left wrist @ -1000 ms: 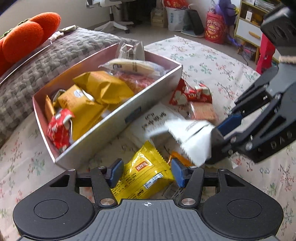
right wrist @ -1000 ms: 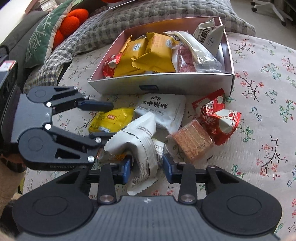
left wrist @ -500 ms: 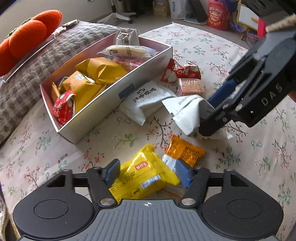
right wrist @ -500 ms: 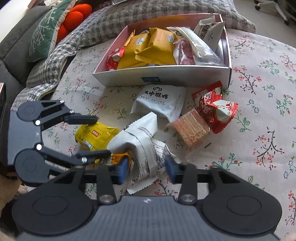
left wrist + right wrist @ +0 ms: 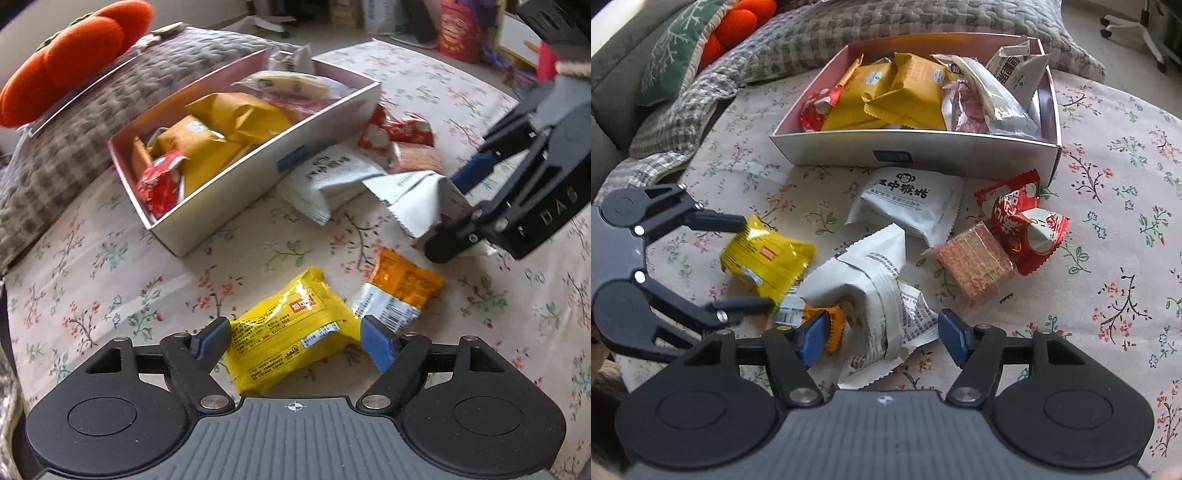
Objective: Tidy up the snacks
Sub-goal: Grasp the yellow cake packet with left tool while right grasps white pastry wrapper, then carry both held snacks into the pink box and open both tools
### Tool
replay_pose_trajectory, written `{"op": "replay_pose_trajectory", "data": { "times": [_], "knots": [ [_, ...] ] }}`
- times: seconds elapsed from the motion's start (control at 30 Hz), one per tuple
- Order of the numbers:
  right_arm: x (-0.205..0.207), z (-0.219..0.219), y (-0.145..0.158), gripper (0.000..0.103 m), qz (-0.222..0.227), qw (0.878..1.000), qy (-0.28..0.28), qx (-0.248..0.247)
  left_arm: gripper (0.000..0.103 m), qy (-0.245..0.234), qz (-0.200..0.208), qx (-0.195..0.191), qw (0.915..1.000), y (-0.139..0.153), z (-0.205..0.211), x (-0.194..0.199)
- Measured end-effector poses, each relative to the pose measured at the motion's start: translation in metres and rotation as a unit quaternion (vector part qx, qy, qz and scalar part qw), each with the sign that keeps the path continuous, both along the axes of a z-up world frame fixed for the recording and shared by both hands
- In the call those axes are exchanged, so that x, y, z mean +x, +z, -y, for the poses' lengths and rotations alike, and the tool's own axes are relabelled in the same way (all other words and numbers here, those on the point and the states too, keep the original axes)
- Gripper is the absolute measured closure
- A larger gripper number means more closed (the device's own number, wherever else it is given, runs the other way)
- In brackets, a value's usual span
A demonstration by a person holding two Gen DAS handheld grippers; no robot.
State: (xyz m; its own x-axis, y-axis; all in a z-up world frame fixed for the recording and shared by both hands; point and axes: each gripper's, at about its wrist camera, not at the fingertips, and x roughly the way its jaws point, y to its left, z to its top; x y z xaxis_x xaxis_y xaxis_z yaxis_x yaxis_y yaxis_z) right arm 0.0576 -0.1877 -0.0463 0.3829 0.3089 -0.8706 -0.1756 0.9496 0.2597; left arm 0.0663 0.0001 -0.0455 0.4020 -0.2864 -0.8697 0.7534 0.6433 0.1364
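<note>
My left gripper straddles a yellow packet that lies on the floral cloth. Its jaws are opening and the pads stand at the packet's ends without squeezing it. My right gripper straddles a crumpled white packet; its jaws are opening too, with gaps beside both pads. An orange packet lies between the two. The silver box farther back holds several yellow, red and white snacks. In the left wrist view the right gripper reaches in from the right, around the white packet.
In front of the box lie a white monkey-print packet, a red packet and a pink wafer block. A grey quilted cushion and an orange plush lie behind the box. Bare cloth stretches to the right.
Both grippers' jaws have widened and let go of the yellow and the white packet, which now rest on the cloth. The left gripper has drawn back from the box.
</note>
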Motion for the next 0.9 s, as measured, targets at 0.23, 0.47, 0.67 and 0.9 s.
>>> {"op": "replay_pose_trajectory", "data": {
  "times": [0.23, 0.47, 0.67, 0.9],
  "knots": [
    [0.002, -0.004, 0.0, 0.043, 0.016, 1.0, -0.008, -0.002, 0.025, 0.045, 0.007, -0.004, 0.999, 0.001, -0.006, 0.01],
    [0.003, -0.005, -0.001, 0.057, 0.022, 1.0, -0.013, -0.002, 0.023, 0.087, -0.035, -0.009, 0.9956, -0.003, -0.009, 0.02],
    [0.002, -0.012, -0.004, 0.06, 0.034, 0.999, 0.001, -0.02, 0.027, 0.105, -0.048, -0.018, 0.9932, -0.005, -0.008, 0.021],
    [0.005, -0.009, -0.002, 0.063, 0.034, 0.999, -0.006, -0.014, 0.033, 0.119, -0.059, -0.038, 0.9904, -0.002, -0.011, 0.022]
  ]
}}
